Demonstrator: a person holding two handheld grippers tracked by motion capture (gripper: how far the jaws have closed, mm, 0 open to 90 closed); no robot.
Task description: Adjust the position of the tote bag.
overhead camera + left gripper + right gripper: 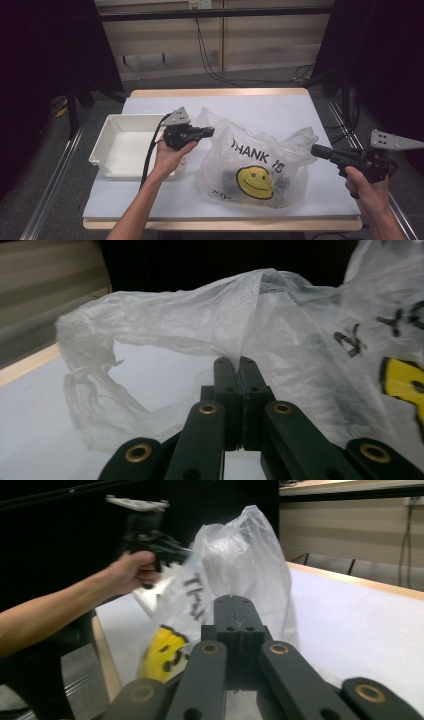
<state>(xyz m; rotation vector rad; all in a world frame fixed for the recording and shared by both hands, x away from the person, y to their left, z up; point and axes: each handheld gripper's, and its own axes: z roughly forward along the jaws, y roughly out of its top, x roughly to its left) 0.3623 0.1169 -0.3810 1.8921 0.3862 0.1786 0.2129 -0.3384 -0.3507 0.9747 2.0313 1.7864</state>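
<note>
A clear plastic bag (250, 165) with a yellow smiley face and black lettering stands puffed up in the middle of the white table (280, 107). My left gripper (210, 132) is at the bag's upper left edge. In the left gripper view its jaws (240, 360) are shut, and the thin film (200, 315) gathers into their tips. My right gripper (315, 149) is shut on the bag's right handle. In the right gripper view the bag (240, 555) rises just beyond the shut tips (233, 599), with the left gripper (177, 552) behind. Something dark (281, 182) lies inside the bag.
A white rectangular tray (117, 122) sits on the table to the left of the bag, under my left hand. Cables trail over the floor behind the table, and dark curtains hang on both sides. Bare table stretches behind the bag.
</note>
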